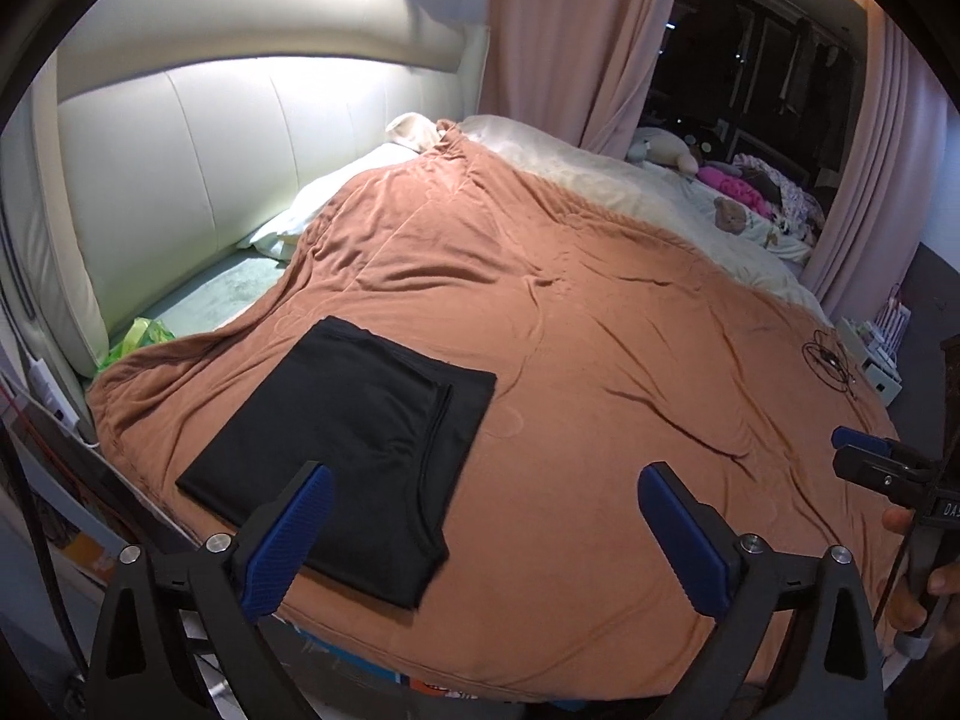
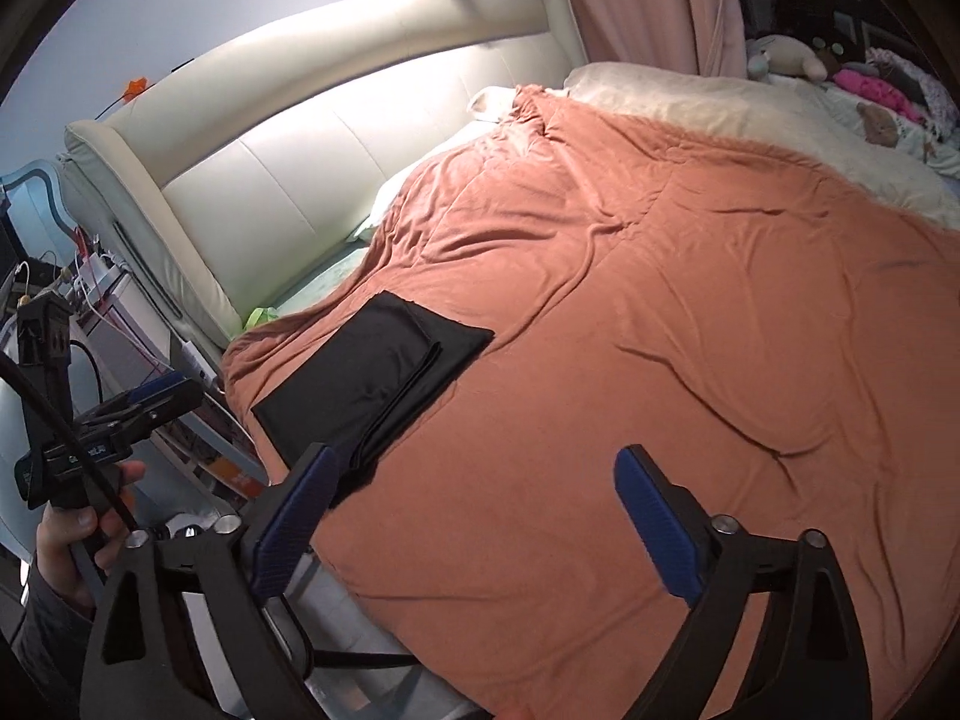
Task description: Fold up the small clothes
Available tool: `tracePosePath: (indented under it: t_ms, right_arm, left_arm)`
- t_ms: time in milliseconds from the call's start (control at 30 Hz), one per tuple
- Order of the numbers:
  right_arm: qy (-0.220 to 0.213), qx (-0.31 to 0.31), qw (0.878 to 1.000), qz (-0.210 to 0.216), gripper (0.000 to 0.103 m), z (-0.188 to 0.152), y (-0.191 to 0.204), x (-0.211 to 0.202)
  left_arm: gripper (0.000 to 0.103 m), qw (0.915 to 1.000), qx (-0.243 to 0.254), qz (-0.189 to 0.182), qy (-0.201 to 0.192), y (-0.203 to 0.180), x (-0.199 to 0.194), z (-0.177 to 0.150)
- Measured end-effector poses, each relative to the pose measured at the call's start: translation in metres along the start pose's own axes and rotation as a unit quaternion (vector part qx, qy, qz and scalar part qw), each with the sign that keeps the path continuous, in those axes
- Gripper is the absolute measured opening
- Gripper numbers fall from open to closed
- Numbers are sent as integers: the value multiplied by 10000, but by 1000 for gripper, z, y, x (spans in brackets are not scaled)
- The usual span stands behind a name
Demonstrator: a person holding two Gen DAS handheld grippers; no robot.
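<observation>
One garment: a black cloth (image 1: pixel 342 450), folded into a flat rectangle, lies on the orange blanket (image 1: pixel 600 330) near the bed's left front edge.
Folds: layered edges show along its right side; what kind of garment it is cannot be made out.
Left tongs (image 1: pixel 485 531): blue pads spread wide, holding nothing, raised above the blanket; the left pad covers part of the cloth's near edge.
Right tongs (image 2: pixel 474 516): also spread wide and bare; its left pad overlaps the cloth's near corner in its own view.
Cut off: from the left view only the tips of the right tongs show at the right rim.
Far side: soft toys (image 1: pixel 666 147) and pink things by the dark window, too small to tell apart.
Headboard (image 1: pixel 210 150): cream, padded, brightly lit.
</observation>
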State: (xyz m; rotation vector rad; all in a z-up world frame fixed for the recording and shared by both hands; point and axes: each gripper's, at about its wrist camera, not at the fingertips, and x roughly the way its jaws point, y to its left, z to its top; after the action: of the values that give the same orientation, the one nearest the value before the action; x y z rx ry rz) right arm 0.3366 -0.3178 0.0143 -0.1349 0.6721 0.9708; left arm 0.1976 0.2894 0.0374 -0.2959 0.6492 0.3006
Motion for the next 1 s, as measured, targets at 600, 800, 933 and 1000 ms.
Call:
tracePosePath:
  t_ms: [600, 800, 933, 1000]
  right_arm:
    - [-476, -44, 9982, -371, 103, -117, 7, -128]
    - [-777, -127, 9945, -685, 103, -162, 18, -174]
    - [-953, -81, 9929, -700, 103, -194, 26, -202]
    - [-1104, -29, 9908, -781, 103, -211, 31, -216]
  left_arm:
    - [102, 9976, 319, -188, -584, -70, -95, -87]
    - [102, 9955, 437, -312, -775, -89, -125, -121]
    - [102, 9940, 495, -398, -892, -96, -143, -141]
    - [102, 9926, 581, -390, -995, -101, -154, -153]
